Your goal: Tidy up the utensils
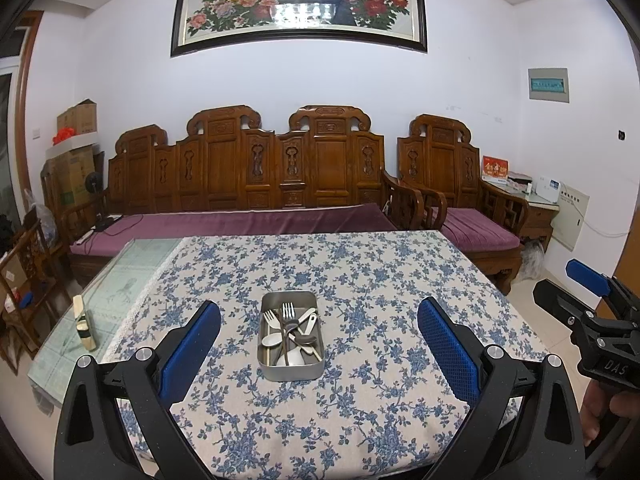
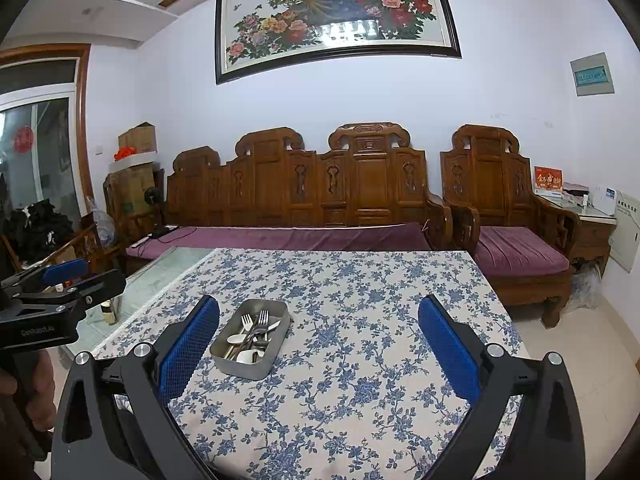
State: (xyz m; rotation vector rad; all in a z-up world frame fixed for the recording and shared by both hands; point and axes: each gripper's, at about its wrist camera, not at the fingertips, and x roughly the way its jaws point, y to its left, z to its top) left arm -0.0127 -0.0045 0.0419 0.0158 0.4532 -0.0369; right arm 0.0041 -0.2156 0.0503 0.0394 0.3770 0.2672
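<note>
While both claws gape, the tray lies ahead of the left claw.

A blue floral tablecloth lies under the grey metal tray (purple sofa cushions behind).

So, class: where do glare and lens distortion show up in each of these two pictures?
Left wrist view: window glare on the framed painting, walls bowed, dark corners. Right wrist view: the same glare on the painting, its frame tilted and curved; the metal tray stays sharp.
</note>
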